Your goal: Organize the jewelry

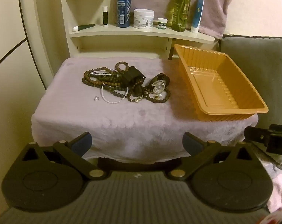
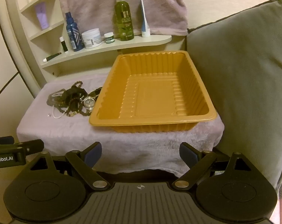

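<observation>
From the left wrist we see a loose clear bead (image 1: 96,98) left of the jewelry pile (image 1: 122,85); both our grippers (image 1: 137,143) (image 2: 140,154) gape wide, holding nothing.

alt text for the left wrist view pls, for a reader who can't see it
A tangled pile of jewelry, dark bead strands, white pearl strands and a watch, lies on a lilac towel beside an empty orange plastic tray. The left hand-held gripper hangs open in front, holding nothing. Toiletry bottles and jars stand on a shelf behind.
</observation>
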Motion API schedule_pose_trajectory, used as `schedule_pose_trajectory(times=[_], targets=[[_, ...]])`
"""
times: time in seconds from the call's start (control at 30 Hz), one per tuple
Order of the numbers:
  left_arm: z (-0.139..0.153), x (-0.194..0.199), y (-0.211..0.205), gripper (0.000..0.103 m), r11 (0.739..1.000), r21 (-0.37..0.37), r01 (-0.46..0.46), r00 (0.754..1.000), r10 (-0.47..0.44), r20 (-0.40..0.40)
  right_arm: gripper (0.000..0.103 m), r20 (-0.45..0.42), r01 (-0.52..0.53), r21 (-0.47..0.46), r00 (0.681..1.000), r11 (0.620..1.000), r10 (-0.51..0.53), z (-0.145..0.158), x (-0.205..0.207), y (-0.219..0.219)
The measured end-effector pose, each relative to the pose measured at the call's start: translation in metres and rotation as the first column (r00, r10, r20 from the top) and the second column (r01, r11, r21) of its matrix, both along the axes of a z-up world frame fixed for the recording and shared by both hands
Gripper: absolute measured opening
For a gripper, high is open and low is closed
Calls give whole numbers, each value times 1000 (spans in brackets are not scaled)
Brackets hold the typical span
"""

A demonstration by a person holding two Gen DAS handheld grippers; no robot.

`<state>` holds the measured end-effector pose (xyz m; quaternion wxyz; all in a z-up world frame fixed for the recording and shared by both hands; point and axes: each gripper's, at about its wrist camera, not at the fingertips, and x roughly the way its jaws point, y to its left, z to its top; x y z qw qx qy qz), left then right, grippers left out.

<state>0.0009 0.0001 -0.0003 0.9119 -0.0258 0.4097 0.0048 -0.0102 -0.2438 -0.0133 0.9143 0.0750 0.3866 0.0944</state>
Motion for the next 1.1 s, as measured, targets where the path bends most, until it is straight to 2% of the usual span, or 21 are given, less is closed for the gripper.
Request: schedule_pose_trajectory(times=[0.27, 0.3, 0.5, 1.1], targets=[[-1, 7, -3, 102, 1000, -28, 8, 1000, -9, -14, 90, 3, 4, 0, 1000, 1000, -4, 1, 0, -1], [5, 1, 0, 102, 1000, -7, -2, 1000, 2, 5, 90, 6, 4, 3, 1000, 1000, -4, 3, -2, -3], [9, 1, 2, 102, 1000, -9, -2, 1000, 2, 6, 90, 9, 5, 1, 1000, 1000, -5, 3, 0, -2], [5, 2, 1, 102, 1000, -11, 0, 1000, 0, 11, 90, 11, 8, 1, 1000, 1000, -8, 1, 0, -1]])
